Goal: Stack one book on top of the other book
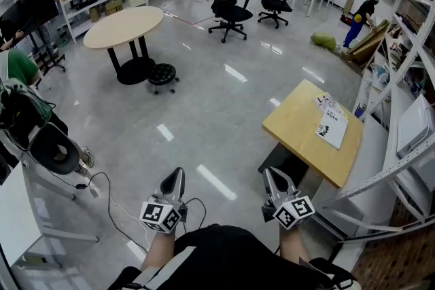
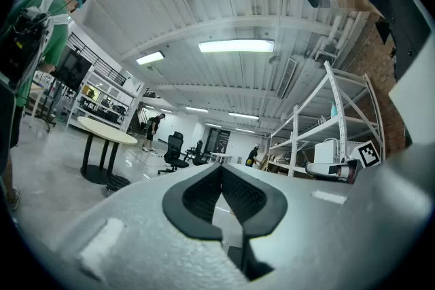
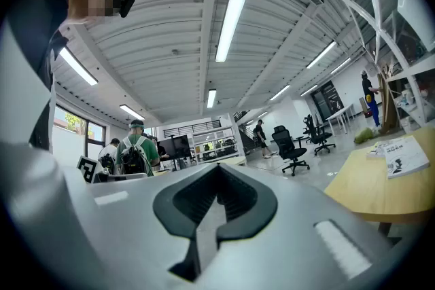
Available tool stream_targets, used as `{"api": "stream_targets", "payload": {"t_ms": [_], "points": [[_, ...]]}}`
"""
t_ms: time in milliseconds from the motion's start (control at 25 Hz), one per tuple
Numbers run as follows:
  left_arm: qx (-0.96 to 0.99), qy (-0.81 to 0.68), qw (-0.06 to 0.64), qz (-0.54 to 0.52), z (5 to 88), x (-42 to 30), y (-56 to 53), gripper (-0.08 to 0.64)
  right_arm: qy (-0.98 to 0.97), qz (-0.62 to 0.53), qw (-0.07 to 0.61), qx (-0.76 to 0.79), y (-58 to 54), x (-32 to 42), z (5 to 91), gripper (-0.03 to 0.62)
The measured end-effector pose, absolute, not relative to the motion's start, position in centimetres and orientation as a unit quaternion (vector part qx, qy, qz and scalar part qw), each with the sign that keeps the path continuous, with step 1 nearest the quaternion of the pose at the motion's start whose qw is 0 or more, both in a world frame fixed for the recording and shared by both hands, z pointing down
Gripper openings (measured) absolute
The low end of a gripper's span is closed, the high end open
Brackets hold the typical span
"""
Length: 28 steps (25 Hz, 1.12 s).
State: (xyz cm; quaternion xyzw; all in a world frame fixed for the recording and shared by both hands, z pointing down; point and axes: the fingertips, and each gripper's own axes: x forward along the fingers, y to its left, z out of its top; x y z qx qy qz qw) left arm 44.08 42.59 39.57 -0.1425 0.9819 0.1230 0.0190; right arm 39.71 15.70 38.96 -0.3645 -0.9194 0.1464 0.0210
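Note:
Two books lie on a small square wooden table (image 1: 299, 129) at the right of the head view: a white book (image 1: 332, 128) near the table's right edge and a smaller one (image 1: 329, 105) just beyond it, touching or overlapping. The right gripper view shows them too, the white book (image 3: 406, 156) and the smaller book (image 3: 378, 148) on the table (image 3: 367, 187). My left gripper (image 1: 178, 174) and right gripper (image 1: 269, 175) are held close to my body, pointing level, well short of the table. Both are shut with nothing between the jaws (image 2: 221, 170) (image 3: 216, 170).
White metal shelving (image 1: 408, 78) stands right of the table, with a white box (image 1: 414, 125) on it. A round table (image 1: 124, 27) and a black stool (image 1: 162, 75) sit at the upper left, office chairs (image 1: 228, 3) farther back. Cables (image 1: 109, 204) trail on the floor at my left. People stand about the room.

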Motion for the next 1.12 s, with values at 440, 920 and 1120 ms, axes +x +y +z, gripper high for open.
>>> {"api": "stream_targets", "payload": {"t_ms": [440, 920, 1120], "points": [[-0.141, 0.981, 0.024, 0.134, 38.8, 44.4, 44.3, 0.002, -0.918, 0.149, 0.028, -0.366, 17.5, 40.1, 38.8, 0.005], [-0.158, 0.978, 0.039, 0.132, 37.7, 44.8, 46.6, 0.002, -0.920, 0.202, 0.032, -0.334, 17.8, 40.7, 38.5, 0.006], [-0.206, 0.968, 0.023, 0.144, 38.4, 43.1, 44.4, 0.002, -0.946, 0.183, 0.024, -0.265, 14.4, 42.4, 38.9, 0.006]]}}
